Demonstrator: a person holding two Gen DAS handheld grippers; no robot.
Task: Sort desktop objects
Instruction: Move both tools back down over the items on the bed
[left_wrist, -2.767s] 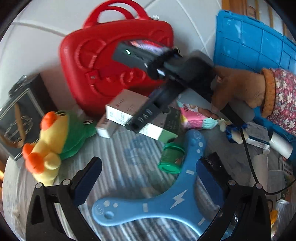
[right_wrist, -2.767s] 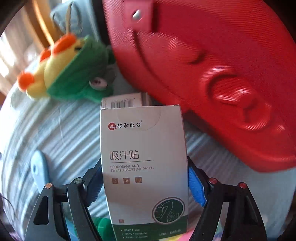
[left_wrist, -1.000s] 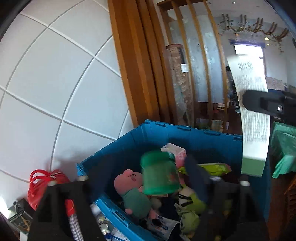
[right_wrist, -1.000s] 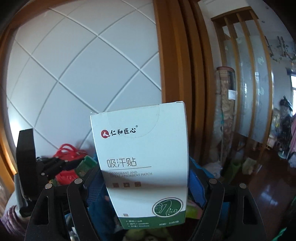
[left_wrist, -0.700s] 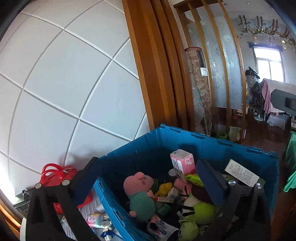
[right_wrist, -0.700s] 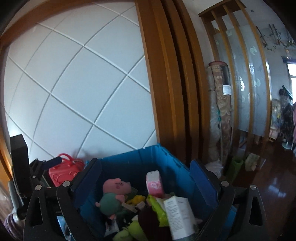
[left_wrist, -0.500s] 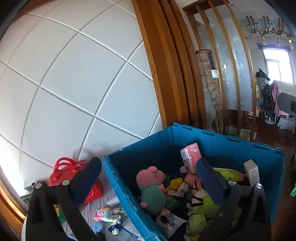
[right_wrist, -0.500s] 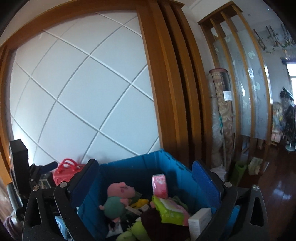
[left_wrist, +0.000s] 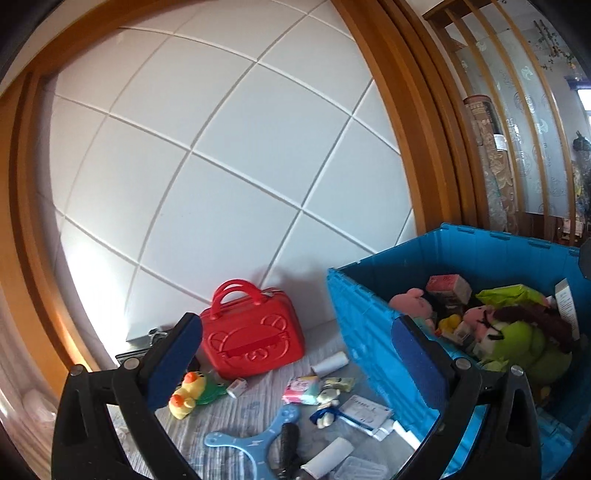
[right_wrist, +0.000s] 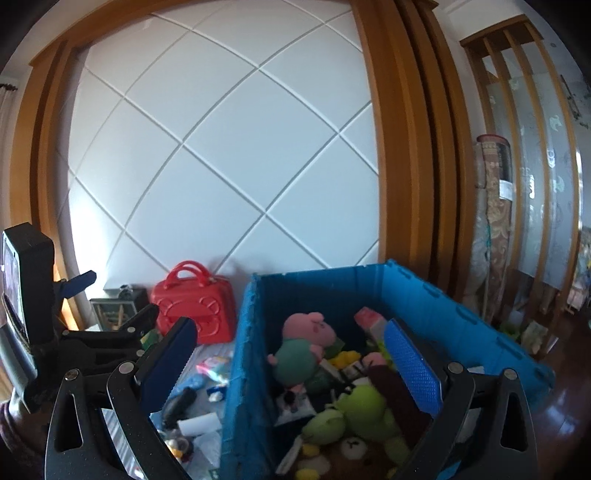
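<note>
Grippers both have nothing in them right now. Left gripper has its fingers spread wide and hangs above the striped cloth, right gripper is just as wide over the blue crate.

Crate's already got a pile in it: a pink pig plush, a green frog plush, a pink carton, a white box leaning at the far side.

What's left is on the cloth beside the crate, between it and the red bear-face case: a yellow duck plush, a blue boomerang, a pastel tissue pack, a small white plush keychain, a couple of white tubes, and a black stick-shaped thing I can't identify.

My guess on handling:
- duck is soft and light, so pinch it across the body and expect it to squash
- boomerang is flat, looks like stiff plastic, lies flush, so take one arm edge-on or it'll slide out
- tubes will roll, so close across the middle, not the ends
- tissue pack is slippery film, so grab across the narrow side

Red case looks too wide for these fingers, so the handles seem the only hold.
</note>
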